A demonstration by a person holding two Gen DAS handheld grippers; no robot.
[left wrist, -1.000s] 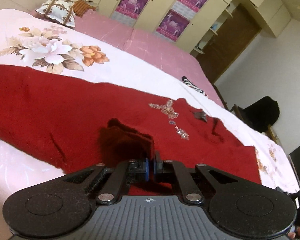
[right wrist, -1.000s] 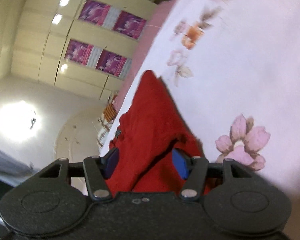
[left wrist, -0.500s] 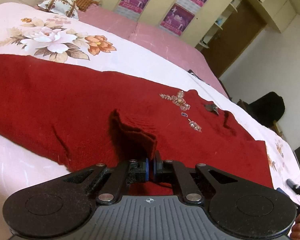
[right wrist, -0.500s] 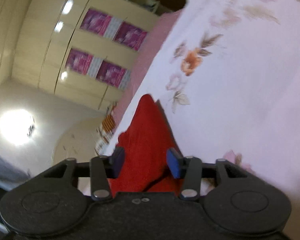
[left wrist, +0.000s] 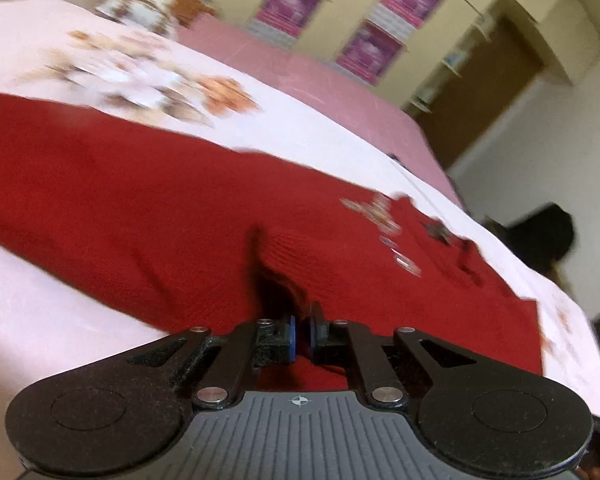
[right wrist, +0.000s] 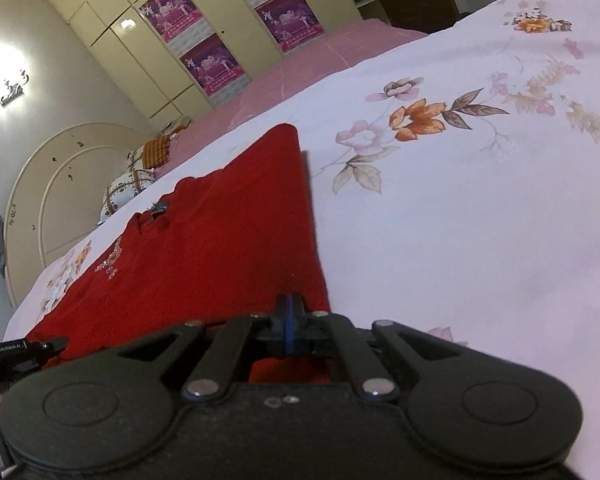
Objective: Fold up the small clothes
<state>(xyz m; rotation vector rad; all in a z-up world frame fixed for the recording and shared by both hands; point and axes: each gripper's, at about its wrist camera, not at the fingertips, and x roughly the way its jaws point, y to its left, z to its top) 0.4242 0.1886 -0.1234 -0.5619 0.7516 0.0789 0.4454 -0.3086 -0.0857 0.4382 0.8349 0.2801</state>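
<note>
A dark red knitted sweater point(left wrist: 148, 200) with beaded trim near its neck lies spread across the flowered bed sheet point(left wrist: 40, 320). My left gripper point(left wrist: 300, 332) is shut on a raised fold of the sweater's near edge. In the right wrist view the same sweater point(right wrist: 204, 248) runs away to the left, and my right gripper point(right wrist: 288, 320) is shut on its near right corner, low against the sheet point(right wrist: 480, 220).
Pillows point(right wrist: 128, 188) lie by the round headboard point(right wrist: 40, 184). A pink blanket point(left wrist: 320, 92) covers the far side of the bed. Wardrobe doors with purple posters point(right wrist: 204, 64) stand behind. A dark chair point(left wrist: 540, 236) stands past the bed's right edge.
My right gripper was open around the sweater's corner and has shut on it, swinging level. My left gripper stays shut on the fold, which now lies lower and flatter.
</note>
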